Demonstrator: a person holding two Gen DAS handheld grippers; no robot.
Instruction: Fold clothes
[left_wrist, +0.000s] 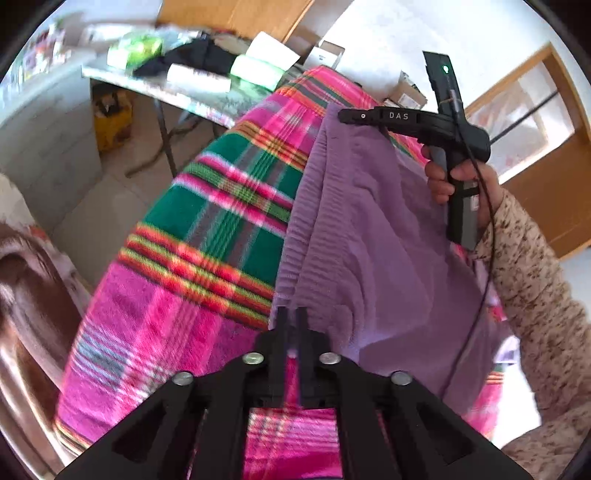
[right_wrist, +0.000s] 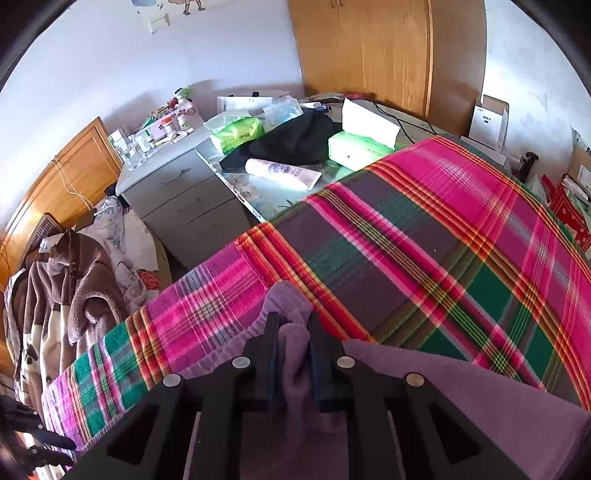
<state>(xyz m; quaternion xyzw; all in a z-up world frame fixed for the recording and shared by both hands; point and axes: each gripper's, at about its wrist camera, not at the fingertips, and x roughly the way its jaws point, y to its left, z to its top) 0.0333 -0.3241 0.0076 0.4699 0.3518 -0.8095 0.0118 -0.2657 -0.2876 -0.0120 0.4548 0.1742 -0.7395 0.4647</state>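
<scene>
Soft lilac ribbed-knit garment (left_wrist: 354, 236) spread lengthwise over bed's pink, green and orange plaid blanket (left_wrist: 207, 229), ribbed hem toward left gripper, likely laid flat so an edge can be carried across for a fold. Left gripper (left_wrist: 291, 325) with 2 fingers nearly together, pinching the garment's near edge; right gripper (right_wrist: 291, 328) clamped on a bunched lilac corner, fabric pushed up between its fingers. Both ends held at once, probably to keep cloth taut and square; right hand (left_wrist: 454, 181) raised well above the blanket.
</scene>
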